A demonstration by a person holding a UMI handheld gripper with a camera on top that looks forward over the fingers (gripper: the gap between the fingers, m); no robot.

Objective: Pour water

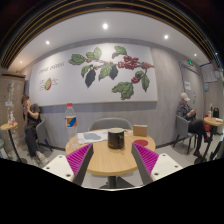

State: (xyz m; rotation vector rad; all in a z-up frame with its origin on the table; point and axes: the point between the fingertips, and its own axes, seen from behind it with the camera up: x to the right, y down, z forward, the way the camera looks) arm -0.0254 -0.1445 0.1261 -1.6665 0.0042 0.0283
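A round wooden table (100,160) stands just ahead of me. A dark cup (116,139) stands near its middle, beyond my fingers and between their lines. A clear bottle (70,116) with a red cap and a blue label stands at the table's far left edge. My gripper (113,160) is open and empty, held over the near part of the table. Its magenta pads (80,158) are spread wide, well short of the cup.
White papers (90,136) lie left of the cup and a small brown box (140,130) sits at the far right. A grey chair (110,124) stands behind the table. People sit at tables to the left (32,122) and right (186,114).
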